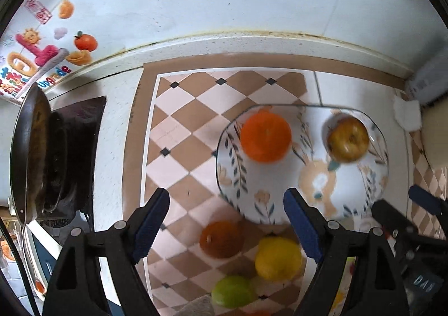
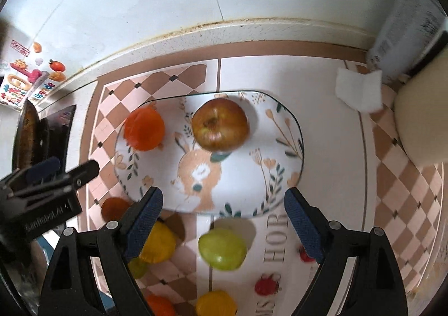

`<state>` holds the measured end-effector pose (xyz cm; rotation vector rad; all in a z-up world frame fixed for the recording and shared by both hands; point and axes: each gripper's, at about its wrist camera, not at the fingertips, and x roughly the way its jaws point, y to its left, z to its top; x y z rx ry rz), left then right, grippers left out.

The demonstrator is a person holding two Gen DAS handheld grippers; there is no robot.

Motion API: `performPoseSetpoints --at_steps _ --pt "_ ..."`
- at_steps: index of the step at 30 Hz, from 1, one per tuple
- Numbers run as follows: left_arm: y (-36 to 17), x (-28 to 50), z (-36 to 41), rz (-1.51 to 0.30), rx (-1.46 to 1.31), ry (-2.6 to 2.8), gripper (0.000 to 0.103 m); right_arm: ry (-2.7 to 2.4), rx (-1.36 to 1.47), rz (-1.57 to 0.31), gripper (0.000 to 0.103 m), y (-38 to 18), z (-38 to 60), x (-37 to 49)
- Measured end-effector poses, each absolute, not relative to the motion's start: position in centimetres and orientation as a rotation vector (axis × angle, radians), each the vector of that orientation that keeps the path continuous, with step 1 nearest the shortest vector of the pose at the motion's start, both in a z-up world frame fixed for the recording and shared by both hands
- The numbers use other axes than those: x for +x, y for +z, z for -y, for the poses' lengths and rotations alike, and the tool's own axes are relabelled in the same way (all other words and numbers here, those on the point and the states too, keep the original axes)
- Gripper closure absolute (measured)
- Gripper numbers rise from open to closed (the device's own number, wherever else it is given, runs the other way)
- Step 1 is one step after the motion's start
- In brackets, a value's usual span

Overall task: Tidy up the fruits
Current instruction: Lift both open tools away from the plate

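A glass plate (image 1: 361, 198) with a rabbit print holds an orange (image 1: 265, 137) and a red-yellow apple (image 1: 348, 139). My left gripper (image 1: 226, 220) is open and empty above the mat, over a dark orange fruit (image 1: 221, 239), a lemon (image 1: 278, 258) and a lime (image 1: 233, 291). In the right wrist view the plate (image 2: 252, 176) carries the orange (image 2: 144, 129) and the apple (image 2: 220, 123). My right gripper (image 2: 223, 220) is open and empty over a green fruit (image 2: 222, 249), near the plate's front edge. A yellow fruit (image 2: 158, 243) lies by its left finger.
A dark frying pan (image 1: 28, 153) sits on a stove at the left. A checked mat (image 1: 179, 131) covers the counter. A white tissue (image 2: 359, 90) and a cream container (image 2: 422, 120) stand at the right. More small fruits (image 2: 215, 303) lie near the front edge.
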<state>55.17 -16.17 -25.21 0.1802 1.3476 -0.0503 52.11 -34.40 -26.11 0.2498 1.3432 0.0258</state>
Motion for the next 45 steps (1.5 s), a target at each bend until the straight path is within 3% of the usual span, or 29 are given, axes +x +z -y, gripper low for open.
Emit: performPoseSetpoints --at_steps 28,33,41,45 --pt "-18.6 45.1 13.6 -1.184 0.146 -0.099 0.02 0.0 0.293 -1.151 0.012 -15.3 33.0 40.4" --pt "-21.4 45.2 12.5 -1.258 0.148 -0.064 0.006 0.014 0.31 -1.241 0.012 -18.8 33.6 40.1" --pt "-29.3 45.0 11.1 -1.488 0.096 -0.041 0.006 0.09 0.315 -1.509 0.012 -30.2 33.0 38.4" --pt "-33.1 45.2 11.9 -1.595 0.083 -0.033 0.006 0.13 0.301 -1.547 0.012 -33.0 32.0 37.8"
